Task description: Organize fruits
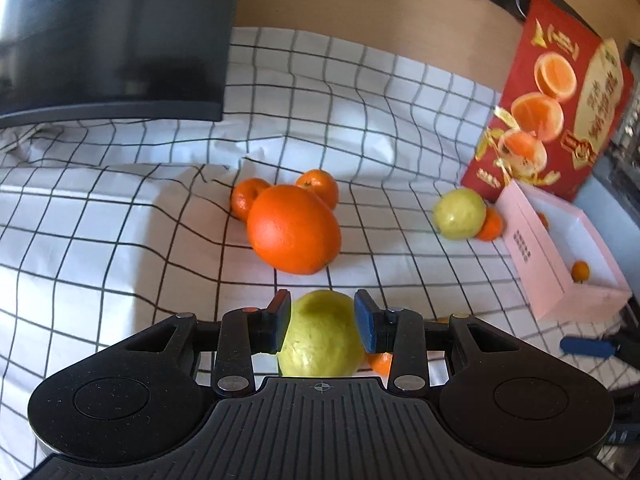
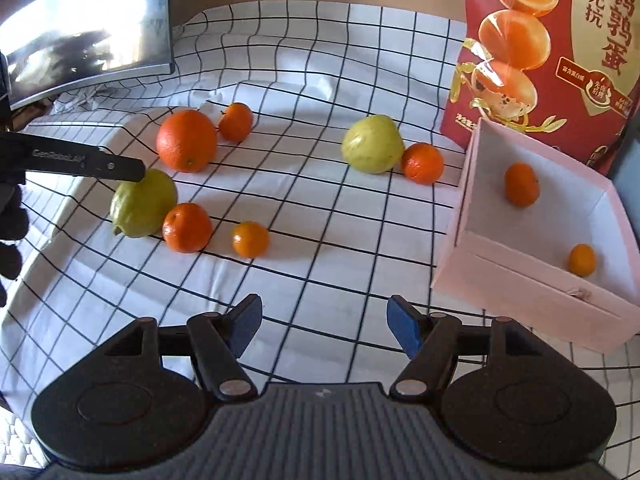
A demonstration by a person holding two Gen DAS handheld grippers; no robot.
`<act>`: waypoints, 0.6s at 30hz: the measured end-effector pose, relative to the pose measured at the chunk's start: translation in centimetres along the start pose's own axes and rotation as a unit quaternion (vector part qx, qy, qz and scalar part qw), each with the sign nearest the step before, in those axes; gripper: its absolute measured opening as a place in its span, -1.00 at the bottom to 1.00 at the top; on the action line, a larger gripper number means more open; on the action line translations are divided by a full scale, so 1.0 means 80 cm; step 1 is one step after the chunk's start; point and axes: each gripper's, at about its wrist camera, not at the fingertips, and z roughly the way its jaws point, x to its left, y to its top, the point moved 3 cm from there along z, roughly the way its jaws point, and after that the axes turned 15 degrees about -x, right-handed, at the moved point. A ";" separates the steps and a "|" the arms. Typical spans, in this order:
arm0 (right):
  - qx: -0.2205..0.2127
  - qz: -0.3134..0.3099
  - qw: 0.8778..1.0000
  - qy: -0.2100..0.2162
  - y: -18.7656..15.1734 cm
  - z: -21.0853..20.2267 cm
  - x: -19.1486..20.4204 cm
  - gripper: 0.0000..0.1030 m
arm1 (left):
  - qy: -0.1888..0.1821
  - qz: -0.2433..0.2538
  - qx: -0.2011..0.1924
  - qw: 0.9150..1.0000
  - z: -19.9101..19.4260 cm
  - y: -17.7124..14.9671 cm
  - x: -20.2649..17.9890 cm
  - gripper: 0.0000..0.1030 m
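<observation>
Two tongs: left tongs [image 1: 322,322] clamp the firm, smooth, roundish green guava [image 1: 320,336] across its middle near the bench's [image 1: 120,220] front edge, right tongs [image 2: 324,326] gaping, empty.

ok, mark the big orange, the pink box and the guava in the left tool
big orange [image 1: 294,229], left wrist view, front skin
pink box [image 2: 532,280], right wrist view, front wall
guava [image 1: 320,336], left wrist view, top

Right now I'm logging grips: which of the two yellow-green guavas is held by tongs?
The yellow-green guava between the left tongs' blue pads; the other guava lies free near the pink box.
</observation>
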 end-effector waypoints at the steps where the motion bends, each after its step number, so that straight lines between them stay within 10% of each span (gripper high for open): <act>1: -0.001 -0.002 1.000 0.006 0.001 0.001 0.003 0.35 | 0.004 -0.010 -0.003 1.000 -0.001 0.002 0.003 -0.24; 11: -0.051 -0.113 0.988 0.087 0.029 0.039 0.093 0.17 | 0.012 -0.082 -0.015 0.996 -0.024 -0.001 0.034 -0.24; 18: -0.012 -0.152 0.982 0.108 0.034 0.108 0.137 -0.09 | -0.012 -0.064 -0.009 0.998 -0.032 -0.010 0.030 -0.24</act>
